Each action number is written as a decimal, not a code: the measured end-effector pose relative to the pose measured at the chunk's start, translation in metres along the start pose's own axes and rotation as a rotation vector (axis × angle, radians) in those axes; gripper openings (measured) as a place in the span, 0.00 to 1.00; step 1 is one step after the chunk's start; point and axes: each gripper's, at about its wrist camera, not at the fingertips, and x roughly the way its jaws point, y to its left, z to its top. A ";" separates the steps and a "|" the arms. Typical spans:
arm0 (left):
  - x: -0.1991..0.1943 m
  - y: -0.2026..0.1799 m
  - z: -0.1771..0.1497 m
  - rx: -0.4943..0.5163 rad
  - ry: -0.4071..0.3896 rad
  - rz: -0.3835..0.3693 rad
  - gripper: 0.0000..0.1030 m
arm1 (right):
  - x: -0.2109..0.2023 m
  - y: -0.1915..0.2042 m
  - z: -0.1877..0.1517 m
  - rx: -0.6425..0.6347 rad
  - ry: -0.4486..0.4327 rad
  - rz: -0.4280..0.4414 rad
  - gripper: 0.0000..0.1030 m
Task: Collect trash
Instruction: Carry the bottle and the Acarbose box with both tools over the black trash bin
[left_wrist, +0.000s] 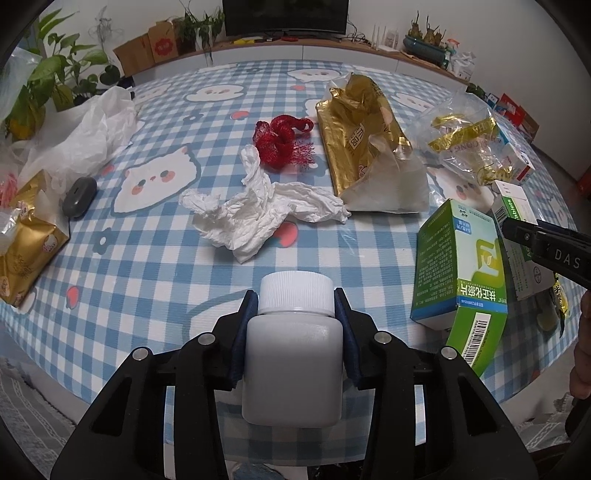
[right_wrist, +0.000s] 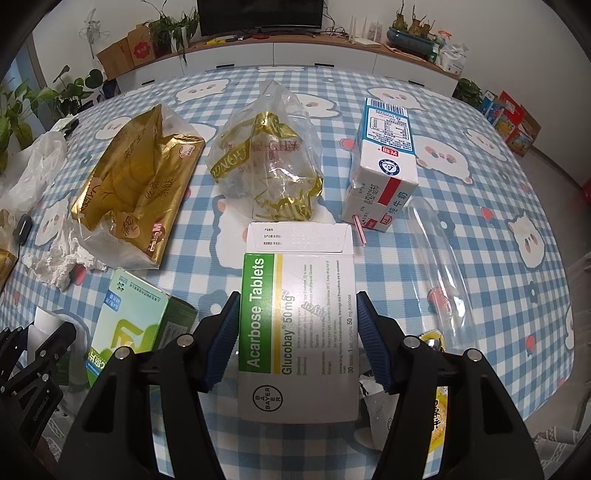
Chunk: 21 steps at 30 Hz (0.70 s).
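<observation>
Both my grippers clamped on trash at the table's near edge.

My left gripper (left_wrist: 295, 306) grips a white bottle (left_wrist: 293, 354); my right gripper (right_wrist: 297, 314) clasps the tablet box (right_wrist: 297, 332). A green box (left_wrist: 460, 280) lies between them on the checked cloth (left_wrist: 155, 266), tissue (left_wrist: 258, 210) beyond.

You get even, soft indoor light and faint shadows. Fisheye bending curves the tabletop (left_wrist: 147, 258) edges; corners go black. The gold wrapper (right_wrist: 140, 173) glints, and the nearest parts look perhaps slightly soft.
</observation>
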 end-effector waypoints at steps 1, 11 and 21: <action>-0.002 -0.001 0.000 0.001 -0.004 0.002 0.39 | -0.002 -0.001 0.000 0.001 -0.002 0.003 0.57; -0.030 -0.005 0.003 -0.003 -0.043 0.003 0.39 | -0.028 -0.002 -0.005 0.006 -0.031 0.023 0.57; -0.056 -0.012 -0.008 -0.016 -0.082 -0.021 0.39 | -0.060 -0.003 -0.028 0.028 -0.066 0.064 0.57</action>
